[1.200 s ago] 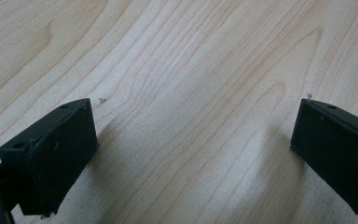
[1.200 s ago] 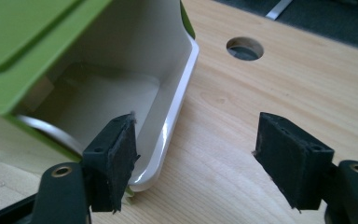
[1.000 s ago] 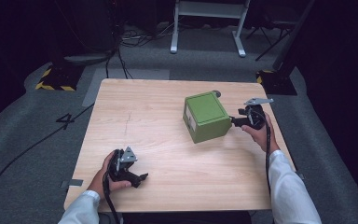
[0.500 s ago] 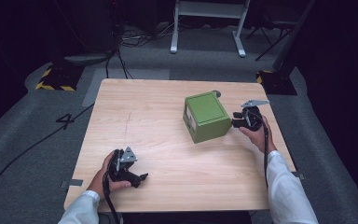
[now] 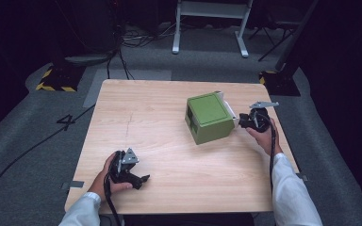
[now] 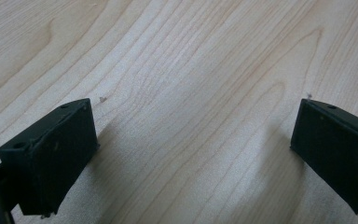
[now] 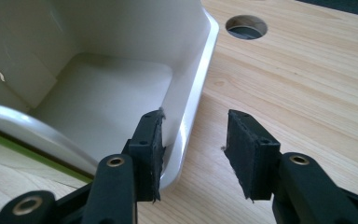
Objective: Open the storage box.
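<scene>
Green box (image 5: 209, 117) lies on its side on the worktop (image 5: 169, 122). Right claw (image 7: 193, 149) straddles its white rim, jaws apart. Left claw (image 6: 191, 154) gapes wide over bare wood.

Green box (image 5: 209, 117) with white inside, pale wood-grain table (image 5: 160, 122), black tools.

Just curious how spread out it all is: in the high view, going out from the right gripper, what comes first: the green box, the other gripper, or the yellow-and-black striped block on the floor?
From the right gripper:
1. Green box, right beside its jaws, on the table's right part.
2. Left gripper, near the table's front left.
3. Yellow-and-black striped block, on the floor beyond the far left corner.
</scene>
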A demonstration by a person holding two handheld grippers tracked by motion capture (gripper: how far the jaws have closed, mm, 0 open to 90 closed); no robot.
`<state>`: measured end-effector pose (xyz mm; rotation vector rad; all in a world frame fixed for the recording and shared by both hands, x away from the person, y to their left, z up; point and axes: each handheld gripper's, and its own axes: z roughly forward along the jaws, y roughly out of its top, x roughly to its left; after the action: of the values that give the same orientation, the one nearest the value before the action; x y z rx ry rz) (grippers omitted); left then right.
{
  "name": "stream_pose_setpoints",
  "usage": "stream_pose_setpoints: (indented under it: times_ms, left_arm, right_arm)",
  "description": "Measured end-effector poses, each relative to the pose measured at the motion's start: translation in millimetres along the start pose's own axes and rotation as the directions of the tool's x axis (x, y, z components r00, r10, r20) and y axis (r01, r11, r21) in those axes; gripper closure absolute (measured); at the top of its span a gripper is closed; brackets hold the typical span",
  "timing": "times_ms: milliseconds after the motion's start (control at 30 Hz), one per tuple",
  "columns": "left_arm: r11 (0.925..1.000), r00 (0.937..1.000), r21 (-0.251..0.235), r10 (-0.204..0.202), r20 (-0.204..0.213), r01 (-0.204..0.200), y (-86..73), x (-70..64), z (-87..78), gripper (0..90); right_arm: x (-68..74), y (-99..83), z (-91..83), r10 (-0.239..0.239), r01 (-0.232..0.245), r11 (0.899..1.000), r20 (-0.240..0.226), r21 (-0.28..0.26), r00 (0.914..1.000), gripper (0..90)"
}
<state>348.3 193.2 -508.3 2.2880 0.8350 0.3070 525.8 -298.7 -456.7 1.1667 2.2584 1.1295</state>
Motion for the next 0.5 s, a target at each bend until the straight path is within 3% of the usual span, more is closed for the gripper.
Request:
stream_pose_setpoints:
  times_ms: [500]
  left_arm:
    - [1.0, 1.0, -0.001, -0.003, 0.0, 0.003, -0.5, -0.2, -0.2, 0.5]
  right_arm:
    - [-12.8, -8.1, -7.9, 0.013, -0.013, 1.0, 0.013, -0.01, 0.9998, 62.6]
